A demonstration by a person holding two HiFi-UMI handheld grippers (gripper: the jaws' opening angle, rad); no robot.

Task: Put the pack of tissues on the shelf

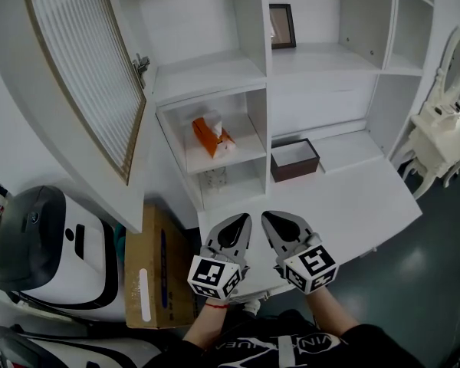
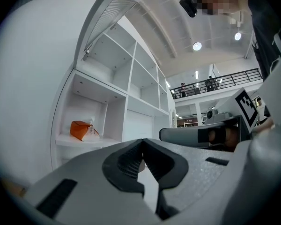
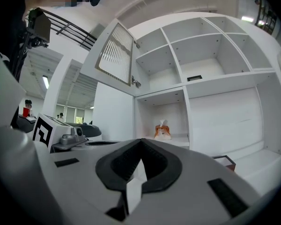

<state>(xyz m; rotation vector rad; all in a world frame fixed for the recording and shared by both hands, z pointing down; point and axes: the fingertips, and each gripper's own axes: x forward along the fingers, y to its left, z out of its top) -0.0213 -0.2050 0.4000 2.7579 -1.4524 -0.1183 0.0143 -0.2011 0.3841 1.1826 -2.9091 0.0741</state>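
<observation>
The pack of tissues (image 1: 211, 136) lies inside the shelf (image 1: 250, 73). In front of the shelf, the left tool (image 1: 244, 218) and right tool (image 1: 267, 216) are clenched, empty.

Shelf (image 1: 215, 71): white painted board, smooth, low sheen.
Door (image 1: 84, 60): white ribbed slats in a pale wood-coloured rim; small metal hinge (image 1: 142, 64).
Tissues (image 1: 211, 136): glossy orange plastic wrap, soft white paper at the top.
Box (image 1: 299, 169): dark brown outside, matt; white lining.
Carton (image 1: 157, 267): brown cardboard, matt; white paper label (image 1: 143, 296).
Grippers: left gripper (image 1: 244, 218) and right gripper (image 1: 267, 215) in grey matt plastic; black ribbed pads (image 2: 129, 165); marker cubes (image 1: 213, 276) in matt black-and-white print.
Appliance (image 1: 54, 244): glossy white plastic, glossy black lid.
Floor (image 1: 414, 282): dark, smooth, faintly reflective.
</observation>
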